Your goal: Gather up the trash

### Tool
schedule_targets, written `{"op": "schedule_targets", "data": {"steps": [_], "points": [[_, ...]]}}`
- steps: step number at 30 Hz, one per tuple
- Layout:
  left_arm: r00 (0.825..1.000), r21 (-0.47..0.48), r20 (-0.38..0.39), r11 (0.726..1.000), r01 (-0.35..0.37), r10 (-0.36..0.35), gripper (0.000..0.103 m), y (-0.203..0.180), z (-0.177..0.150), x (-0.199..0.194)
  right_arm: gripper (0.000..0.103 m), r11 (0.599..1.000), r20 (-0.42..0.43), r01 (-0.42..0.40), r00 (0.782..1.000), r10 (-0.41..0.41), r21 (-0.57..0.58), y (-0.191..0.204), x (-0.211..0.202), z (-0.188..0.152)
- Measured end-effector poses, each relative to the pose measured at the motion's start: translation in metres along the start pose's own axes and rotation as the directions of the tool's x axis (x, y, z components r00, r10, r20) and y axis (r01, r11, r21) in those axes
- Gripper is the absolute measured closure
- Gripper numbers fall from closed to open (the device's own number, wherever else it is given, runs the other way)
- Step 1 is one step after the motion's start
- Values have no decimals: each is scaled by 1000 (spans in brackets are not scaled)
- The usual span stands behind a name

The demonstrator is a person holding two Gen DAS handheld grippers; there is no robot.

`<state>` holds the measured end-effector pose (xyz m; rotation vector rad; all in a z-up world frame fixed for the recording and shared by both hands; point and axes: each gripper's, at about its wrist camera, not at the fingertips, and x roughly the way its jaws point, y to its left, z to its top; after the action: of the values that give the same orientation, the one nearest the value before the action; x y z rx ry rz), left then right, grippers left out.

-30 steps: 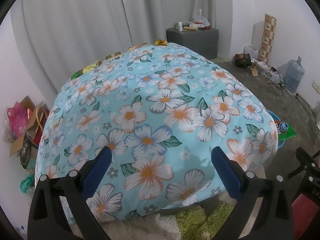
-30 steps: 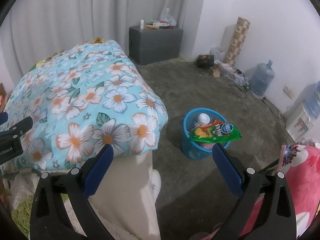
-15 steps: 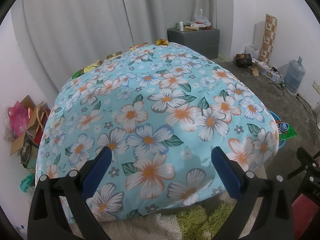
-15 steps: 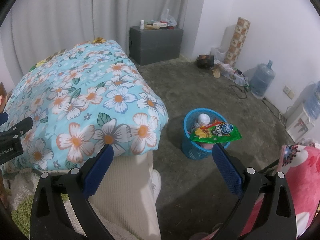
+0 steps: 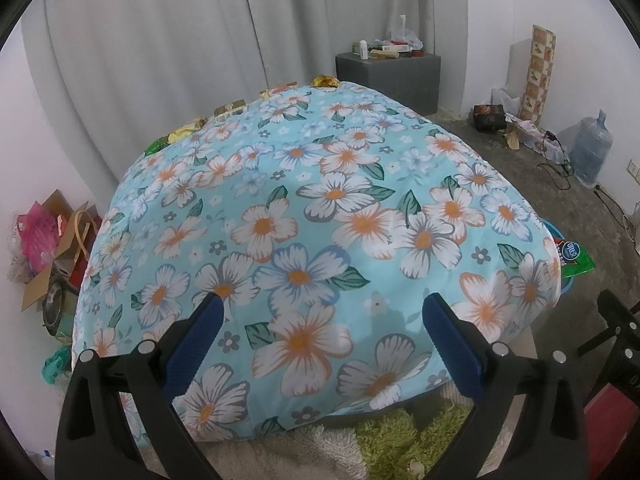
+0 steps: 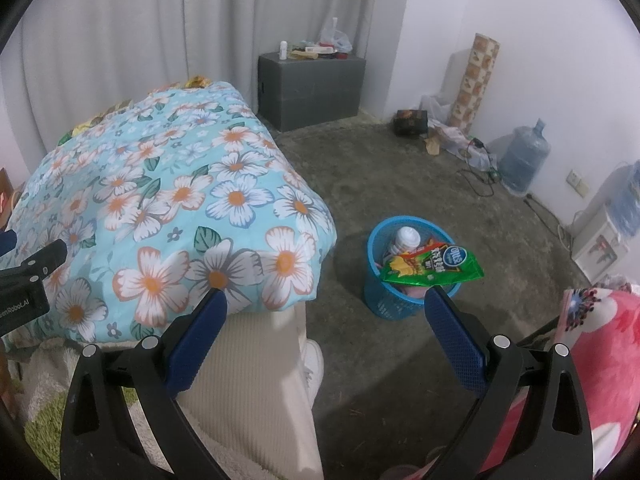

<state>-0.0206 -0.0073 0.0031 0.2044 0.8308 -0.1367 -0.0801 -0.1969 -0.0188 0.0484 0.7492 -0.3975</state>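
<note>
A blue mesh bin (image 6: 385,304) stands on the floor beside the bed, with a green snack bag (image 6: 432,267) lying across its rim and a white bottle (image 6: 406,238) inside. Several wrappers (image 5: 230,109) lie along the far edge of the floral blanket (image 5: 320,220). My left gripper (image 5: 320,328) hangs open over the near end of the blanket, holding nothing. My right gripper (image 6: 324,320) is open and empty above the floor, left of the bin. In the left wrist view only the bag's tip (image 5: 576,258) shows past the blanket.
A grey box (image 6: 312,84) with small items stands against the curtain. A water jug (image 6: 524,158), cables and a patterned roll (image 6: 474,84) line the right wall. A cardboard pile (image 5: 52,248) sits left of the bed. A trouser leg (image 6: 256,392) and a pink blanket (image 6: 600,360) are close by.
</note>
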Motion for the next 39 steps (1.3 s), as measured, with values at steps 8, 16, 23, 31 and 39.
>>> {"op": "schedule_targets", "data": {"steps": [8,16,23,31,39], "points": [[1000,1,-2,1000,-1,1,6,-2,1,1,8,1000,0,-1,1000,1,0,0,0,0],[1000,2,-3,1000,-1,1,6,-1,1,1,8,1000,0,0,1000,0,-1,0,0,-1],[1000,3,-5,1000,-1,1,5,3,-2,2,8,1000,0,0,1000,0,1,-1,0,-1],[1000,4,-6,1000,-1,1,6,3,-2,2,8,1000,1,0,1000,0,2,-1,0,-1],[1000,4,-6,1000,-2,2,6,3,-3,2,8,1000,1,2,1000,-2,4,-1,0,-1]]}}
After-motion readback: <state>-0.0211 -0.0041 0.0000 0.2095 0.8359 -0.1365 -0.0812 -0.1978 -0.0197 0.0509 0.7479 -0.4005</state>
